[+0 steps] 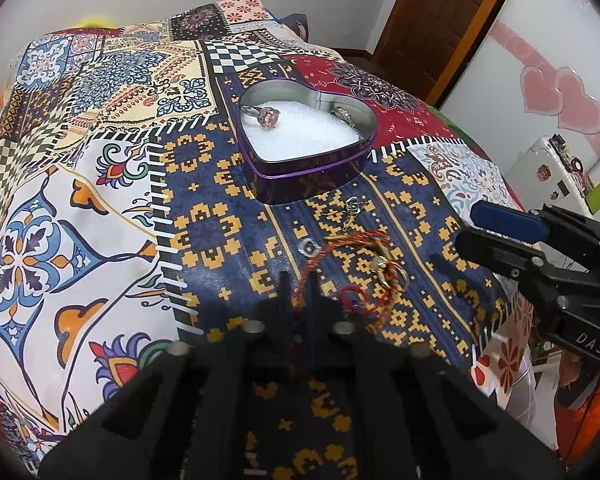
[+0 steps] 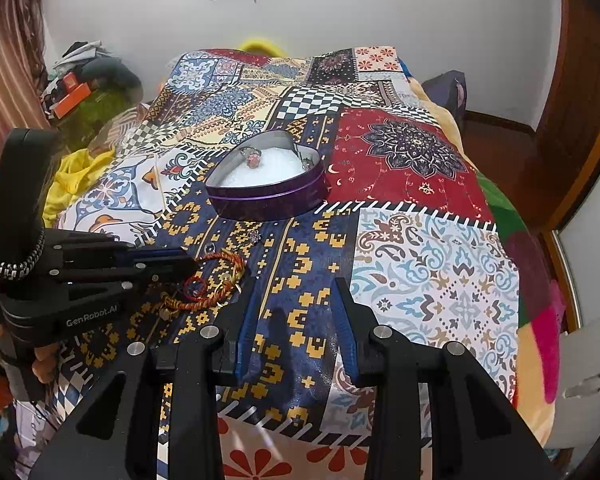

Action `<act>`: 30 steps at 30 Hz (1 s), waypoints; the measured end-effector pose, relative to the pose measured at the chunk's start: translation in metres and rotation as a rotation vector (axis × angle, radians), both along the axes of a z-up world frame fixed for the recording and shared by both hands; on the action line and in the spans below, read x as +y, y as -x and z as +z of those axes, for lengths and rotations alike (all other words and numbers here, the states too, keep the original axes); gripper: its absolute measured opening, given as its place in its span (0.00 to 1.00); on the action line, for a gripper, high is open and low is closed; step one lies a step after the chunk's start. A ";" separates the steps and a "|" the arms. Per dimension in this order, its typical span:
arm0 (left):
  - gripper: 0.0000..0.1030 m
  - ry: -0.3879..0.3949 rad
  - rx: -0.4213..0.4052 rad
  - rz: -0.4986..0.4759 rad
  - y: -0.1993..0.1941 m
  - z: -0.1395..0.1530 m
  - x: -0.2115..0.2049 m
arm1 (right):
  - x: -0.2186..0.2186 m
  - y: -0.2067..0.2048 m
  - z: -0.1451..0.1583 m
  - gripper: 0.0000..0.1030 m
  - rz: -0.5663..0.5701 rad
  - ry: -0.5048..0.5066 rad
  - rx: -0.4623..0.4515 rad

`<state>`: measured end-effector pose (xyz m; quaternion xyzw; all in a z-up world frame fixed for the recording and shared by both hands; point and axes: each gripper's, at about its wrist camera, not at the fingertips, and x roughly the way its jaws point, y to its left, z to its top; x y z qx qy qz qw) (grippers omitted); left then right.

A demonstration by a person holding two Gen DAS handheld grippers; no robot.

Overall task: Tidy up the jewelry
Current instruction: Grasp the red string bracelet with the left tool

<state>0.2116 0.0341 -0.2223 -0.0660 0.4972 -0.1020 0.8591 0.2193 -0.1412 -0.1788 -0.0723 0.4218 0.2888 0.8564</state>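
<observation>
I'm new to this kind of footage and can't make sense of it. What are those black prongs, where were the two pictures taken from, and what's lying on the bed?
A person holds a two-finger gripper in each hand, with a fisheye camera on each. The left camera shows the left gripper pinched on the braided cord bracelet; the right camera shows the right gripper open and holding nothing. On the patterned bedspread sits a purple heart-shaped tin with white padding, holding a pink-stone ring and a silver ring. Small silver pieces lie loose before the tin.
</observation>
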 end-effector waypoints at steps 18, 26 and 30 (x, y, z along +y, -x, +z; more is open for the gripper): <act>0.01 -0.096 -0.148 0.079 0.044 0.043 0.031 | 0.036 0.007 -0.017 0.31 0.082 0.054 0.037; 0.01 -0.077 -0.137 0.109 0.051 0.033 0.047 | 0.052 0.002 -0.024 0.31 0.117 0.082 -0.014; 0.01 -0.066 -0.142 0.114 0.049 0.032 0.048 | 0.057 0.001 -0.027 0.23 0.144 0.099 -0.031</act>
